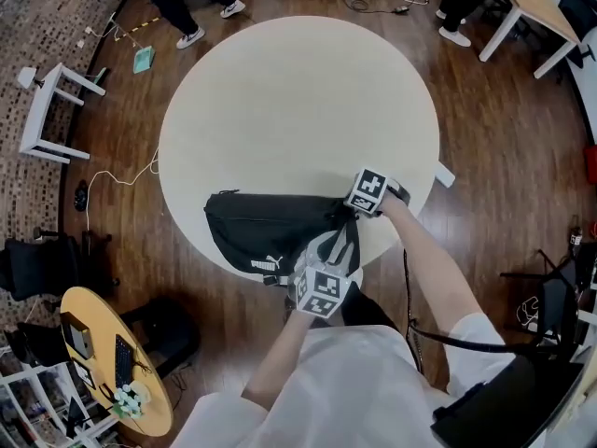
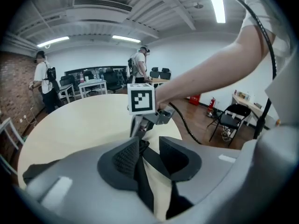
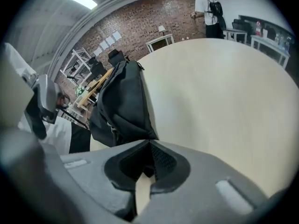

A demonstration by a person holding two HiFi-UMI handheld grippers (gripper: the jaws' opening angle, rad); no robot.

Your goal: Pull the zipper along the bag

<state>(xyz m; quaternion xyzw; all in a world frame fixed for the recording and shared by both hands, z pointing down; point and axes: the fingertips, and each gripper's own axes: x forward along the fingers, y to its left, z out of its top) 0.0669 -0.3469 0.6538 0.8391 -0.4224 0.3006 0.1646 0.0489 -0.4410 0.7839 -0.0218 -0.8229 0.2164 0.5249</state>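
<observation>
Pale round table on a wood floor, and the black sling bag lies along its near edge, just in front of me. My left gripper has its jaws standing apart, with the bag's black strap running between them unsqueezed. My right gripper is pinched almost closed on the fabric at the bag's right end.

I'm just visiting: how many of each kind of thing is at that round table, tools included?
Round table: 1
Black bag: 1
Grippers: 2, the left gripper and the right gripper
Total: 4
</observation>
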